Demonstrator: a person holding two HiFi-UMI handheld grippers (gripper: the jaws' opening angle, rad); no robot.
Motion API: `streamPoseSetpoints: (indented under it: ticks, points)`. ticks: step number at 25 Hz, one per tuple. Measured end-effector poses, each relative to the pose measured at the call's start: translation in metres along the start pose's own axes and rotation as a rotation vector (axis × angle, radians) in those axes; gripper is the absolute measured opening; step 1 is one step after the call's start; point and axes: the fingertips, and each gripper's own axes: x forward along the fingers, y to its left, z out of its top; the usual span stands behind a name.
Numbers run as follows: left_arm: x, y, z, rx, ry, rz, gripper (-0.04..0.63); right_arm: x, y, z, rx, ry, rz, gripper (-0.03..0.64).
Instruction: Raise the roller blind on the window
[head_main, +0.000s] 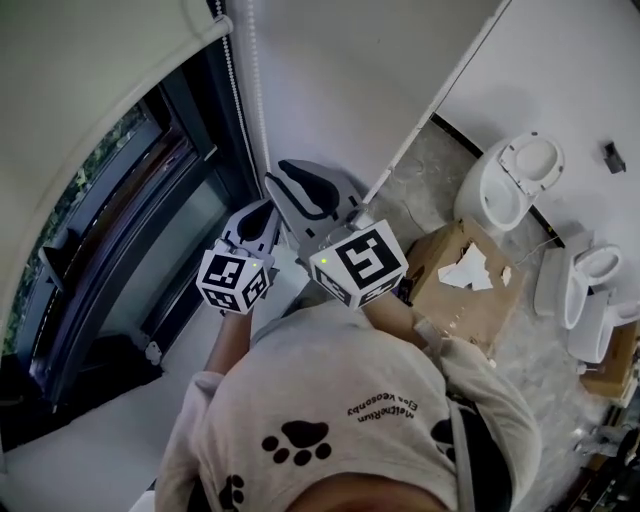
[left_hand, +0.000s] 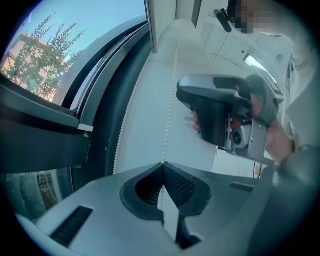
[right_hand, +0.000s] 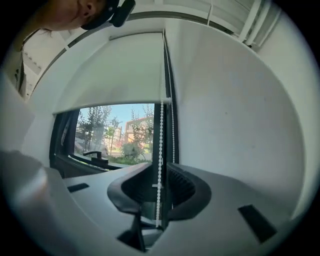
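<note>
A: Entry one. Where does the blind sit?
B: The roller blind (right_hand: 115, 75) hangs partway down the window (right_hand: 112, 135). Its bottom bar crosses the glass, with trees and sky showing beneath it. In the head view the fabric fills the upper left corner, above the dark frame.

A: And the chain?
B: The bead chain (right_hand: 160, 140) hangs in two strands at the blind's right edge, just beside the white wall (right_hand: 235, 115).

A: State of the left tongs?
B: The left tongs (left_hand: 163, 167) are clenched. The tips meet, and one strand runs straight down into the point where they meet, so they are gripping the bead chain. The other strand hangs free to its left, nearer the frame.

A: Right tongs?
B: The right tongs (right_hand: 159, 170) are released. The pads stand apart with one strand hanging between them, and the dark frame is visible on either side of the beads. I cannot tell whether the strand touches a pad.

A: How do the two sit relative to each other?
B: In the head view they are close together, raised in front of the person's chest, near the chain.

A: Anything else?
B: A cardboard box (head_main: 455, 285) stands on the floor to the person's right, with a white toilet bowl (head_main: 520, 175) just beyond it.
</note>
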Motion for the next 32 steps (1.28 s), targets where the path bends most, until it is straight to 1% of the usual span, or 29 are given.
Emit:
streamPoseSetpoints:
  ticks: [3,6,8,11,14,20,25,29,32]
  points:
    - [0.002,-0.002,0.000,0.003,-0.002,-0.004,0.008,0.008,-0.002,0.018,-0.018,-0.013,0.003,0.087]
    - [0.001,-0.001,0.000,0.002,-0.005,-0.003,0.008,0.016,-0.002,0.029,-0.031,-0.012,0.007,0.050]
    - [0.000,0.000,0.000,0.004,-0.008,0.000,0.008,0.019,-0.002,0.031,-0.030,-0.010,0.008,0.025]
    - [0.000,0.002,0.000,0.009,-0.016,0.010,0.008,0.022,-0.004,0.029,-0.039,-0.006,-0.002,0.014]
    - [0.002,0.006,-0.010,0.015,-0.010,0.026,0.008,0.023,-0.005,0.018,-0.067,0.011,-0.017,0.012]
    - [0.001,0.014,-0.042,-0.004,-0.005,0.050,0.008,0.023,-0.003,-0.016,-0.054,0.039,-0.026,0.012]
    - [0.003,0.017,-0.065,0.007,0.027,0.067,0.008,0.023,-0.003,-0.038,-0.060,0.066,-0.035,0.012]
    - [0.001,0.020,-0.083,0.051,0.039,0.101,0.008,0.022,-0.002,-0.056,-0.085,0.085,-0.044,0.012]
    - [-0.002,0.024,-0.093,0.060,0.047,0.125,0.009,0.022,-0.002,-0.067,-0.087,0.092,-0.045,0.011]
